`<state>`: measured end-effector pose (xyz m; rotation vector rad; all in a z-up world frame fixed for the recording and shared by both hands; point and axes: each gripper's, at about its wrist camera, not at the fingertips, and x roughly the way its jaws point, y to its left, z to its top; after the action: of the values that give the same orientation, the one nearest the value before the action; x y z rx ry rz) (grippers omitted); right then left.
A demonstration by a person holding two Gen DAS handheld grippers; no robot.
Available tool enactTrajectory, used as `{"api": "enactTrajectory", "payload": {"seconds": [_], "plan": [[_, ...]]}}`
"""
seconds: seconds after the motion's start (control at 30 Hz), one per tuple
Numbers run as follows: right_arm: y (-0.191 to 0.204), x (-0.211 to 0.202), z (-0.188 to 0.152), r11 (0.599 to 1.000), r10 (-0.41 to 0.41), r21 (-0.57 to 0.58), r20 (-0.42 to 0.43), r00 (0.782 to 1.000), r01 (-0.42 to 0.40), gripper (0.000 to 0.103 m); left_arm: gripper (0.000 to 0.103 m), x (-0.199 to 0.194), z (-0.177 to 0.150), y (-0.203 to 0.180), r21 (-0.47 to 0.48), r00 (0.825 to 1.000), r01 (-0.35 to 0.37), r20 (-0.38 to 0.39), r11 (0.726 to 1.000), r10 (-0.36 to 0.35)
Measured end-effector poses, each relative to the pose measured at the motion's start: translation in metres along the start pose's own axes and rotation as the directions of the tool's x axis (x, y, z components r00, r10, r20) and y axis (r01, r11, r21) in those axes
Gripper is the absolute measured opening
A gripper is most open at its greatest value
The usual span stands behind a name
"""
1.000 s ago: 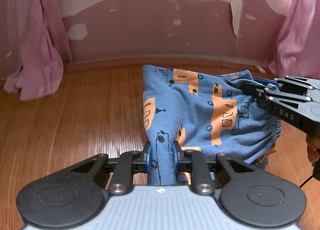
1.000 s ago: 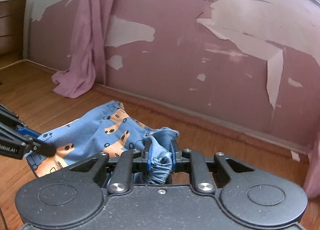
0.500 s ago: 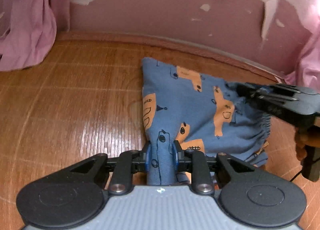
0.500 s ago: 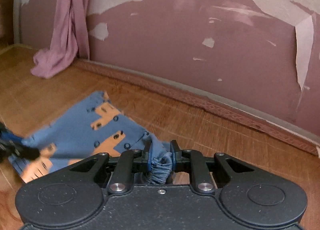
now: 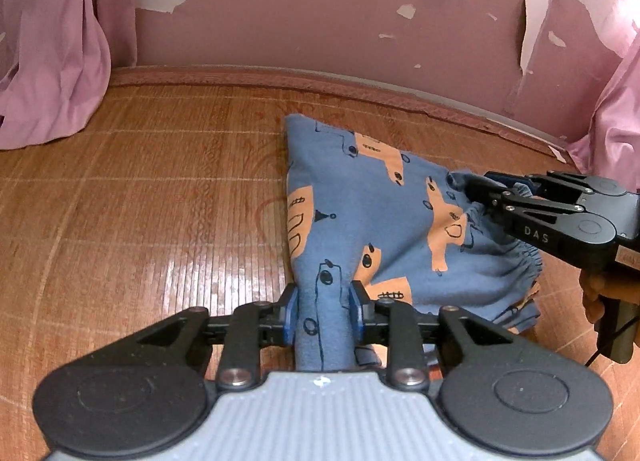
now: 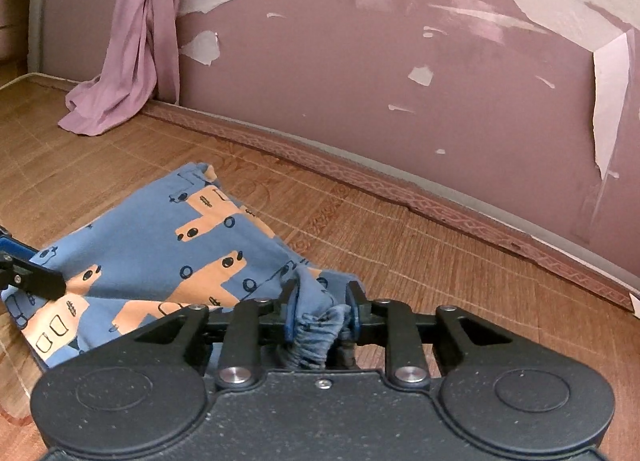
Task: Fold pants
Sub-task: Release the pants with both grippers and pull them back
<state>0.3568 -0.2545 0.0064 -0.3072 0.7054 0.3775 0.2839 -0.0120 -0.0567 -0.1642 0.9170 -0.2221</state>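
Note:
Blue pants [image 5: 384, 221] with orange and black prints lie folded on the wooden floor, the far edge resting flat near the wall. My left gripper [image 5: 323, 301] is shut on a bunched blue edge at the near left. In that same view the right gripper [image 5: 476, 191] comes in from the right, pinching the elastic waistband. The right wrist view shows my right gripper [image 6: 322, 313] shut on gathered waistband cloth, with the pants [image 6: 160, 249] spread to the left and the left gripper's tip [image 6: 32, 279] at the frame's left edge.
A pink wall [image 5: 320, 13] with peeling paint and a skirting board runs close behind the pants. Pink curtains [image 5: 52, 61] hang to the floor at far left and at the far right [image 5: 612, 129]. A hand [image 5: 596, 293] holds the right gripper's handle. Bare wooden floor [image 5: 140, 201] lies left.
Both grippers have come down and forward with the pants. The cloth, first raised and rumpled, now lies flatter on the floor and closer to the wall. Both stay shut.

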Motion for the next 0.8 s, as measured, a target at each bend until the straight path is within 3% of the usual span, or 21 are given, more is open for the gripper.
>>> {"api": "enactTrajectory", "payload": {"seconds": [0.23,0.3,0.4,0.53,0.67,0.8], "plan": [[0.004,0.003,-0.004,0.998,-0.041,-0.044,-0.014,0.999,0.040,0.039,0.038,0.004,0.002,0.004,-0.023,1.000,0.004,-0.022,1.000,-0.004],[0.005,0.002,-0.004,0.995,-0.074,-0.070,-0.012,0.997,0.073,0.059,0.046,0.003,0.003,0.006,-0.026,1.000,-0.001,-0.022,1.000,0.000],[0.000,-0.003,-0.003,0.989,-0.129,-0.078,0.001,0.992,0.128,0.080,0.055,0.000,0.003,0.010,-0.029,1.000,-0.007,-0.020,1.000,0.007],[-0.002,-0.015,-0.003,0.977,-0.187,-0.102,0.027,0.982,0.189,0.087,0.067,-0.006,0.003,0.014,-0.055,1.000,-0.026,-0.016,0.998,0.025],[0.002,-0.037,-0.006,0.971,-0.215,-0.088,0.079,0.973,0.222,0.100,0.092,-0.019,0.001,0.009,-0.052,0.996,-0.091,0.013,0.994,0.092],[0.011,-0.062,-0.009,0.971,-0.239,-0.002,0.132,0.962,0.241,0.102,0.101,-0.039,0.000,-0.001,-0.035,0.988,-0.137,0.070,0.990,0.139]]}}
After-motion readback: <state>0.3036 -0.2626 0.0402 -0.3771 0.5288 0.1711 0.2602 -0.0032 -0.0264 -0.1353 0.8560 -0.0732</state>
